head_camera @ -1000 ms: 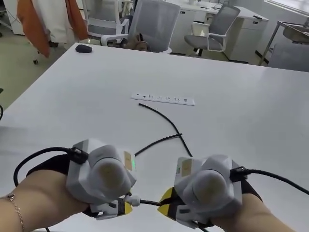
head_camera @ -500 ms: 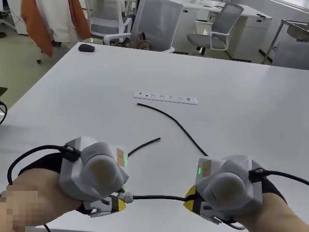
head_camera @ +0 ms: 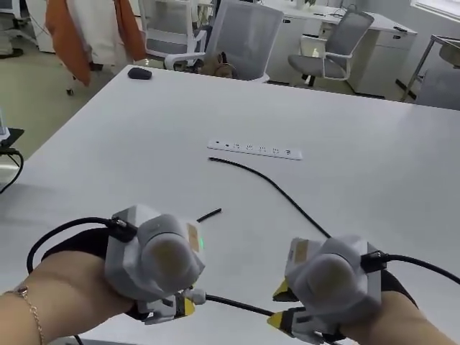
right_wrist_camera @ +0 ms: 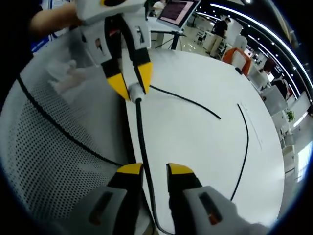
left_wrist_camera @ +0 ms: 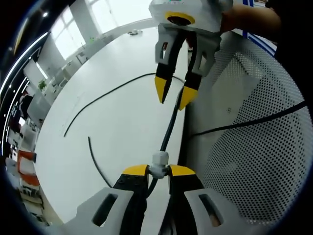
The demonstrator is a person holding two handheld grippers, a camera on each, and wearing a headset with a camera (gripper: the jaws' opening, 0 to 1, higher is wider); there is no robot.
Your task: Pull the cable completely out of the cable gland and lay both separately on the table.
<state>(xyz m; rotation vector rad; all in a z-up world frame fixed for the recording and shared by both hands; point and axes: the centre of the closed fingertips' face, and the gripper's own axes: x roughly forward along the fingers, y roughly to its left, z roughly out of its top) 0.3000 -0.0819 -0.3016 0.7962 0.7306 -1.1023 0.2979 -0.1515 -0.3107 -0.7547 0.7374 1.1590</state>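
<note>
Reference landmark: the power strip (head_camera: 255,149), which lies flat toward the far side of the white table (head_camera: 100,151). The left gripper (left_wrist_camera: 157,171) is held at the near table edge, well short of the power strip and to its left. Its jaws are pressed in on the white cable gland (left_wrist_camera: 159,163), which sits between the two yellow tips. The black cable (right_wrist_camera: 141,132) leaves the gland and runs in a straight line to the right gripper (right_wrist_camera: 154,171). This gripper is also at the near edge, well short of the power strip and slightly to its right. The cable passes between the right gripper's jaws. The tips stand a little wider than the cable, and it cannot be told whether the jaws clamp it. Beyond the right gripper the cable lies on the table in a long curve that ends just in front of the power strip's left end. A short free end of cable lies on the table between the power strip and the left gripper.
</note>
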